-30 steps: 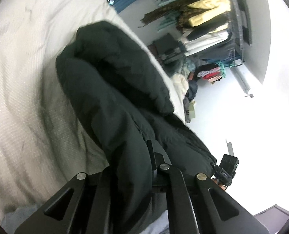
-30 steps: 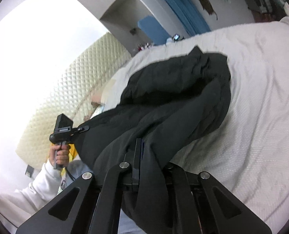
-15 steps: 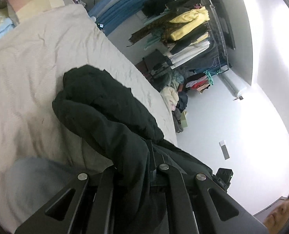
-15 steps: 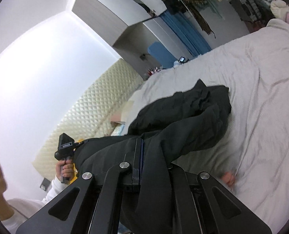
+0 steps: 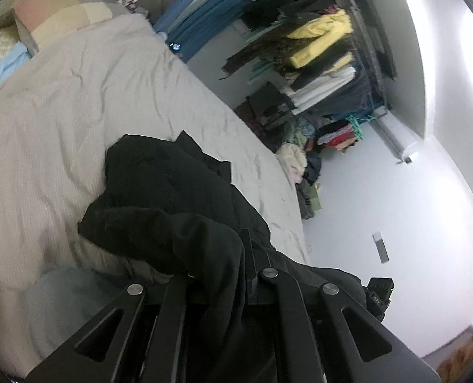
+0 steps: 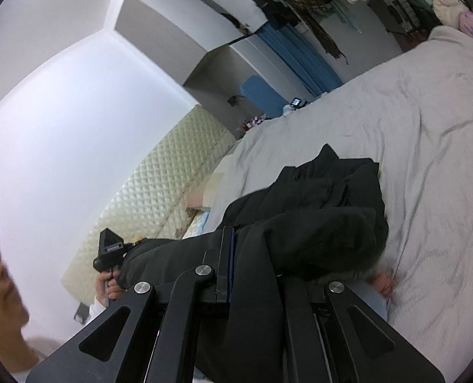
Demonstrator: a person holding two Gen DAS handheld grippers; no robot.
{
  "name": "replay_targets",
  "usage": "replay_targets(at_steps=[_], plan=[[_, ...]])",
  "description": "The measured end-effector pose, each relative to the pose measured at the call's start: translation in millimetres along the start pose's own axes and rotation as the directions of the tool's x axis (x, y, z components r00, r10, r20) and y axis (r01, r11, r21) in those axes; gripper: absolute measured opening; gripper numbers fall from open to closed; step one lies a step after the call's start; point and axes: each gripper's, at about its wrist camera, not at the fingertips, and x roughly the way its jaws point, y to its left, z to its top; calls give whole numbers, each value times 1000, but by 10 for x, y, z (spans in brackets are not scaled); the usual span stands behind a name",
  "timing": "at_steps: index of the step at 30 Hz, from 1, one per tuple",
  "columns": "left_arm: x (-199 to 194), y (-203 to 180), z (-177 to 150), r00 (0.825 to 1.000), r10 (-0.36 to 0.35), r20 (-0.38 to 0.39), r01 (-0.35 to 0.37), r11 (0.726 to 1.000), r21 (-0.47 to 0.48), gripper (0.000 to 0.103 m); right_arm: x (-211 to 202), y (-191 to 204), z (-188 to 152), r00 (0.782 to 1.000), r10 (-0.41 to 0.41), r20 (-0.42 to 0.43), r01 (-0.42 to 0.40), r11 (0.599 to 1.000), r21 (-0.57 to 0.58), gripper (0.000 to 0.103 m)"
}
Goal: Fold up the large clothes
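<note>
I see both grippers clenched on the black garment (image 5: 172, 198), lifted, far end resting on the bed (image 5: 76, 111). Only the right wrist view shows the person's hand (image 6: 108, 284) holding the left gripper (image 6: 131, 246); right gripper (image 6: 228, 255).

Black jacket (image 5: 179, 198) bunches over the left gripper's (image 5: 246, 255) fingertips, so they're buried. Same at the right gripper (image 6: 233, 249), and below its fingers the jacket runs off frame.

A home bedroom, a wide bed (image 5: 76, 102) under a pale grey quilted cover, patchwork pillow (image 5: 60, 16) at its head, cream diamond-padded headboard (image 6: 159, 191), open clothes rack (image 5: 325, 63) crammed with garments, laundry heap (image 5: 297, 162) on the floor, white walls.
</note>
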Motion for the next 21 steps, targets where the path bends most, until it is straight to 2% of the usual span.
replay_targets(at_steps=[11,14,21], plan=[[632,196,827,997,65,-34,-69,989,-132,10,601,-499,765,1000,-30,1,30,983,179,7],[746,306,988,997,70,-33,-75,976,-203,11,785,-641,915,999,-54,0,52,973,225,7],[1003,522,1302,994,102,-29,-106,949,-297,11,1225,-1004,1200,991,-128,-23,129,944,303,7]])
